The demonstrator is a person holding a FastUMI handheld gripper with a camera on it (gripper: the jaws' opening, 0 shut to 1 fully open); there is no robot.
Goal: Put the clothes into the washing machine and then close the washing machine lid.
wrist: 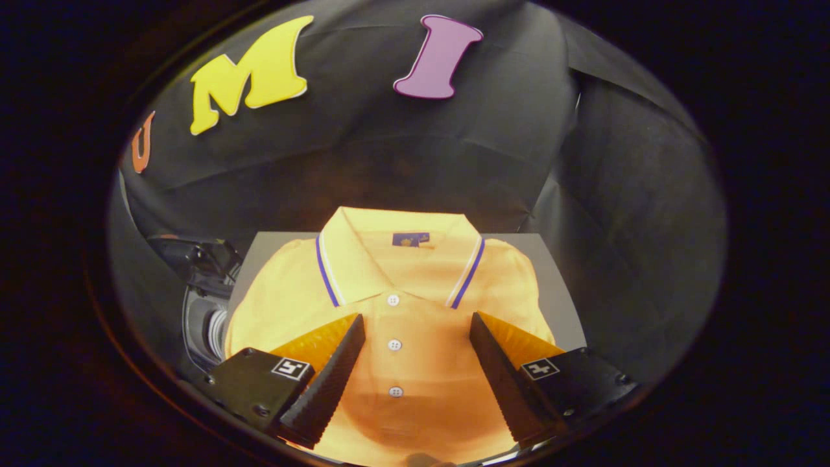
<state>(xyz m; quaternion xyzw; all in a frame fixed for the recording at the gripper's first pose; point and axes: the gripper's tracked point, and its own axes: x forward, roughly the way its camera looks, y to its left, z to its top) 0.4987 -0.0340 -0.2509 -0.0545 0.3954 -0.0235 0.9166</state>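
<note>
Item 1, polo shirt [402,305]: folded, orange-yellow, collar trimmed with blue and white stripes, three white buttons down the placket. Occupies the centre and lower centre of the frame, lying flat with collar toward the far wall. Folded compactly, presumably so it can be lifted as one bundle.

Item 2, grey board [557,305]: flat surface under the shirt, visible as bare margins at centre right and at the upper left of the garment. Serves as the staging spot for the clothes.

Item 3, gripper [417,324]: both fingers enter from the lower edge of the frame, spread wide, holding nothing. They straddle the button placket from above (whether the tips touch the cloth cannot be told). The wide spread suits a pinch on a broad fold of fabric; judged to be the approach before the first grasp.

Item 4, washing machine [204,305]: dark shape with a rounded pale part at centre left of the frame, just beside the board's left edge. Largely cut off by the left finger; lid position cannot be told. Placed next to the board, likely to keep the carry short.

Task status: shirt not yet in the machine; lid step not begun.
</note>
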